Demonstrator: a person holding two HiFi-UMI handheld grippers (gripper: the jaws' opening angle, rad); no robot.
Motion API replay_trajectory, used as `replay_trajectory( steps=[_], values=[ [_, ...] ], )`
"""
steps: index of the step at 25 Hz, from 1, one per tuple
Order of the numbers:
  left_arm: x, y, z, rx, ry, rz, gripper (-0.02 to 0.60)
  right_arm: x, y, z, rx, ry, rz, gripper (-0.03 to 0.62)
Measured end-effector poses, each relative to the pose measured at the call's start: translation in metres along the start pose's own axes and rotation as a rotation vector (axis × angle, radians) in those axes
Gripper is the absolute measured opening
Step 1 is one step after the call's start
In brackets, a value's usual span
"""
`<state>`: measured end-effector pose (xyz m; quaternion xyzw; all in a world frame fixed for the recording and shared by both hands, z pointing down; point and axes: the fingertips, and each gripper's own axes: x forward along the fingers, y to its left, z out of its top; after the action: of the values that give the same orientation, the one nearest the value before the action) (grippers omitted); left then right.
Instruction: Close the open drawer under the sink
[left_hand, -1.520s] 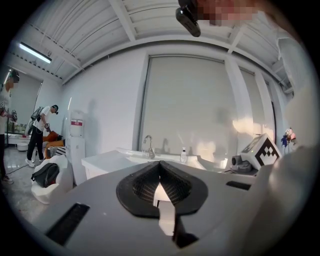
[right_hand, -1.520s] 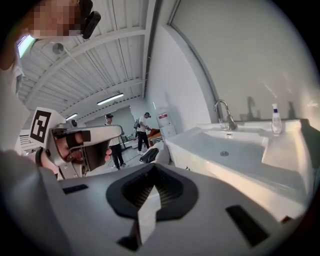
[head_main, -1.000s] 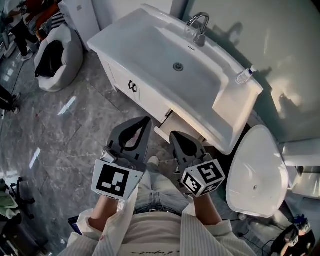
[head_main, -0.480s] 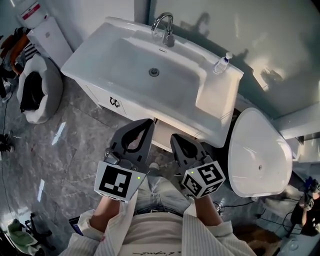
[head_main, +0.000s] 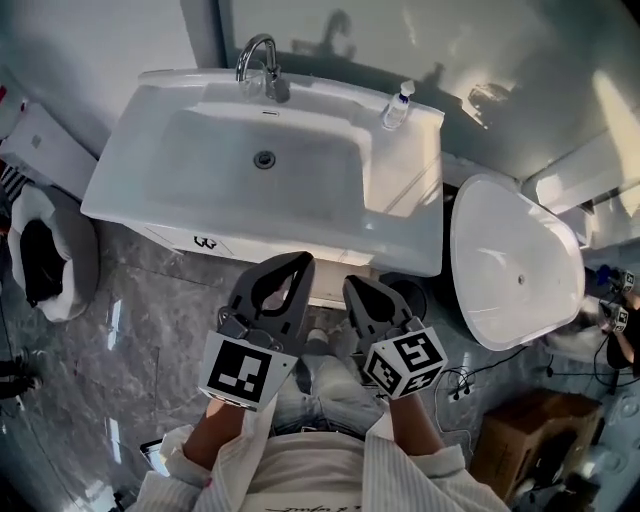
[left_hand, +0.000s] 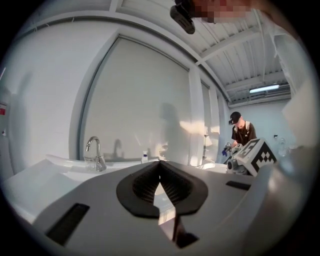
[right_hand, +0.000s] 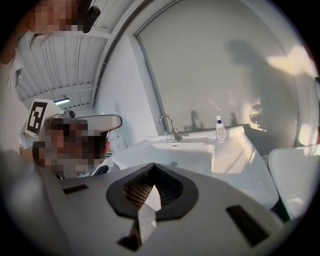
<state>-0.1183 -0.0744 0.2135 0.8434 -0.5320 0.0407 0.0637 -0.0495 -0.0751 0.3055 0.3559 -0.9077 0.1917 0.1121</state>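
1. Because the sink (head_main: 250, 160) fills the far half of my head view and overhangs its cabinet (head_main: 190, 238), I get only a sliver of the open drawer (head_main: 328, 290). It pokes out toward me under the sink's near edge, right of the cabinet's middle, and shows between my two tools.
2. Close on the right stands a toilet (head_main: 510, 260), so I would keep my right elbow tucked in.
3. My left tongs (head_main: 300, 260) have their tips pressed together and hold nothing. My right tongs (head_main: 352, 284) are the same, closed and empty. Both gripper views look across the sink's top, so I judge both tools sit higher than the drawer and clear of it.
4. Closed tips should push well. I would lower both, tilt my head down until the drawer front shows, then set one tip either side of its middle. A straight, even push toward the far wall should keep it from skewing.
5. I would leave alone the faucet (head_main: 262, 65) and the small bottle (head_main: 398, 105) at the sink's far right corner.
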Motion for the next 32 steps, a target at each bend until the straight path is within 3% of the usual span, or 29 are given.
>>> replay_trajectory(
  steps=[7,13,32],
  values=[
    [0.022,-0.006,-0.014,-0.004,0.037,-0.127,0.015,-0.004,-0.016,-0.003,0.049,-0.026,-0.115,0.011],
    [0.029,-0.016,-0.032,-0.011,0.077,-0.191,0.015,-0.009,-0.028,-0.018,0.089,-0.012,-0.172,0.011],
    [0.043,-0.033,-0.144,-0.038,0.209,-0.281,0.015,-0.007,-0.046,-0.097,0.168,0.063,-0.264,0.011]
  ],
)
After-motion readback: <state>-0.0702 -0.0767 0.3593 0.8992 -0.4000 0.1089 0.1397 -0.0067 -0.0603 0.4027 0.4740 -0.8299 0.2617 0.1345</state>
